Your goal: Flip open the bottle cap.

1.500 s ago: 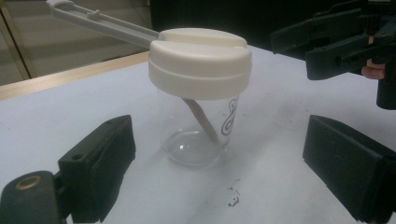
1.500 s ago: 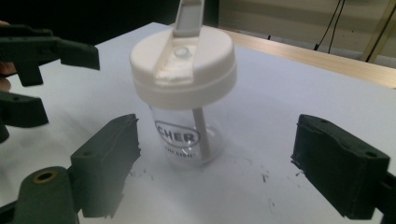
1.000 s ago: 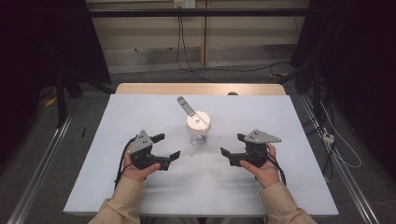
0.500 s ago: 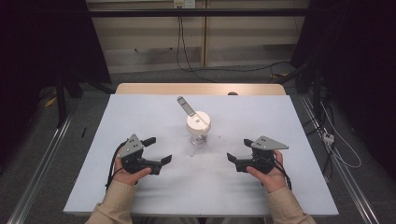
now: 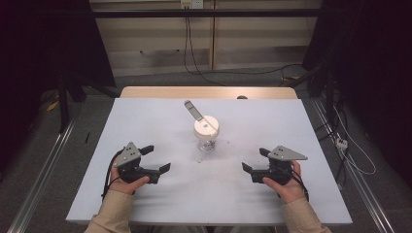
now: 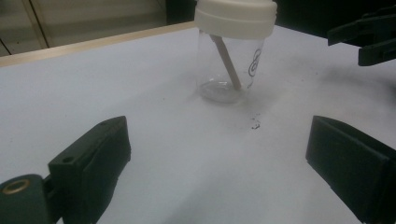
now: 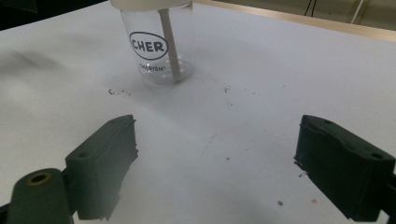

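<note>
**White table, two spread grippers, one cup in the middle**

Dark room with cables on the floor behind; in front, a wide white table with a wooden far edge. Low on it, well apart from each other, left gripper and right gripper, each held in a hand, both with jaws spread wide and nothing between them; jaws of the left just opened wider. Between and beyond them, standing upright, a clear plastic cup with a cream lid. Inside, leaning, a thin wooden stick. Around the cup, small dark specks.
</note>
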